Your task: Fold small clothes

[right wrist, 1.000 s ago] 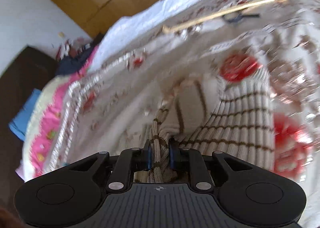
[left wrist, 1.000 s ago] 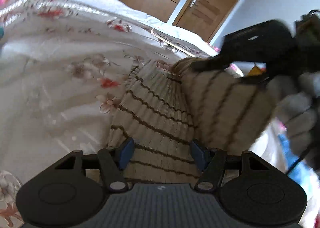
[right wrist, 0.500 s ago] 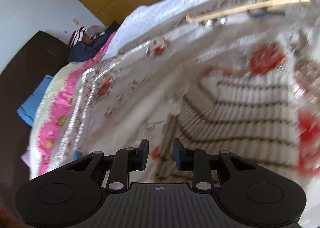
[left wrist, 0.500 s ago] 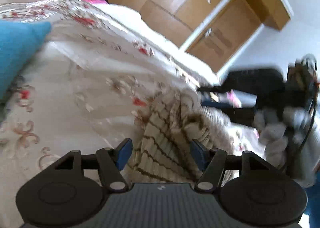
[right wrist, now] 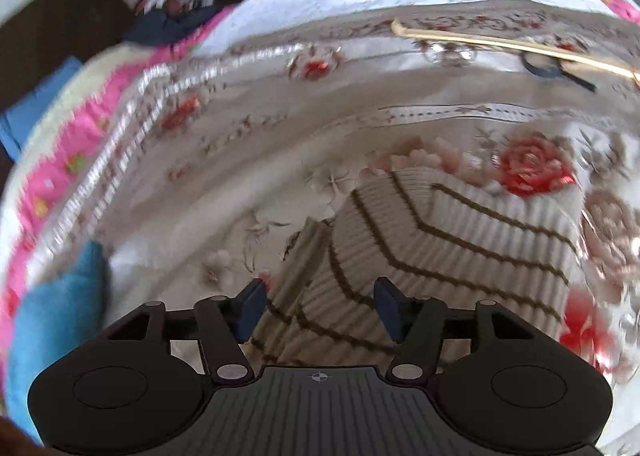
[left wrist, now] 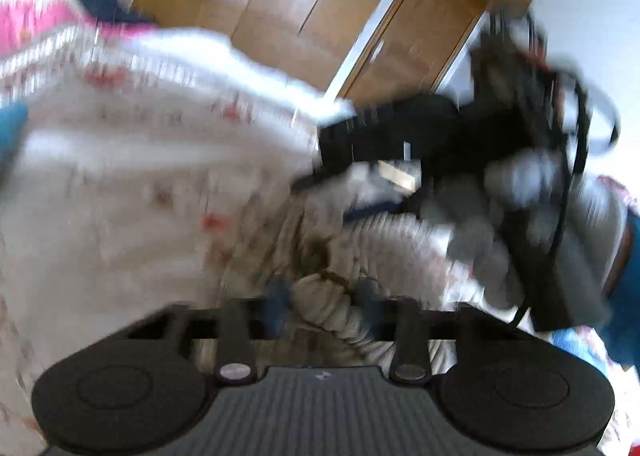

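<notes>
A small beige knit garment with thin brown stripes [right wrist: 448, 248] lies folded on the floral bedspread [right wrist: 260, 160]. My right gripper [right wrist: 320, 310] is open just above its near edge, holding nothing. In the blurred left wrist view my left gripper [left wrist: 324, 306] has closed in on a bunched fold of the same garment [left wrist: 336, 308]. The right gripper and the gloved hand holding it [left wrist: 520, 192] are at the upper right there.
A blue cloth [right wrist: 56, 316] lies at the left on the bed. A thin wooden stick [right wrist: 500, 42] lies across the far side. A pink-edged quilt [right wrist: 60, 160] and dark clothes [right wrist: 168, 22] are at the far left. Wooden wardrobe doors [left wrist: 320, 4] stand behind.
My right gripper let go of the garment and opened wide. My left gripper, open before, closed in on a bunched fold. The garment now lies folded over.
</notes>
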The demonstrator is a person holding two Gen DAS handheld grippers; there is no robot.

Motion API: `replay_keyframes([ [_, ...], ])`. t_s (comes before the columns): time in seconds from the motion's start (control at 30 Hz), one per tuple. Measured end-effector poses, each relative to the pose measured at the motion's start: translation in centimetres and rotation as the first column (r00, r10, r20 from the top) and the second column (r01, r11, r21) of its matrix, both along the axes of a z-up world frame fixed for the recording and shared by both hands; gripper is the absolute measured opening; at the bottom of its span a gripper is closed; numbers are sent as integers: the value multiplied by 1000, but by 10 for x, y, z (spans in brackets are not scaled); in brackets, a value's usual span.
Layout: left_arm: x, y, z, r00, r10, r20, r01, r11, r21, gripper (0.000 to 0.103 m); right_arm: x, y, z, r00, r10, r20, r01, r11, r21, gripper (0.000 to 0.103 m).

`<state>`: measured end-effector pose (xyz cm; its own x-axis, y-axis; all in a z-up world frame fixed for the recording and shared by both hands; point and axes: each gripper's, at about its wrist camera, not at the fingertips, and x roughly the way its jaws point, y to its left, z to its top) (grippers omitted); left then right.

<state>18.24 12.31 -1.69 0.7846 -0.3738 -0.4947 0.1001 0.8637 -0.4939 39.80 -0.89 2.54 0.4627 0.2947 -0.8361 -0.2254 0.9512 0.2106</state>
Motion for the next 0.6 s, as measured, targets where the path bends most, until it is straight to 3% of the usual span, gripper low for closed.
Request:
replay_keyframes([
  [0.1, 3, 5, -18, 998, -1, -70, 0, 1000, -7, 34, 3, 21, -14, 1000, 18, 16, -16, 992, -125, 61],
  [0.17, 2, 10, -19, 997, 2, -75, -5, 1000, -29, 33, -1, 26, -22, 998, 22, 54, -11, 980, -197, 58],
  [0.2, 2, 11, -18, 998, 6, -70, -8, 999, -36, 33, -3, 26, -23, 998, 18, 67, -3, 975, -222, 43],
  [0.3, -1, 17, -13, 999, 16, -43, -18, 998, -57, 31, -9, 18, -13, 997, 9, 73, 4, 984, -177, 16],
  [0.47, -17, 33, -3, 999, 41, -1, -40, 988, -148, 31, -26, 15, 20, 994, 7, 113, 4, 996, -91, 14],
  [0.6, -27, 41, -3, 996, 89, -17, -91, 986, -139, 31, -27, 33, 18, 992, 15, 126, -7, 998, -60, 13],
])
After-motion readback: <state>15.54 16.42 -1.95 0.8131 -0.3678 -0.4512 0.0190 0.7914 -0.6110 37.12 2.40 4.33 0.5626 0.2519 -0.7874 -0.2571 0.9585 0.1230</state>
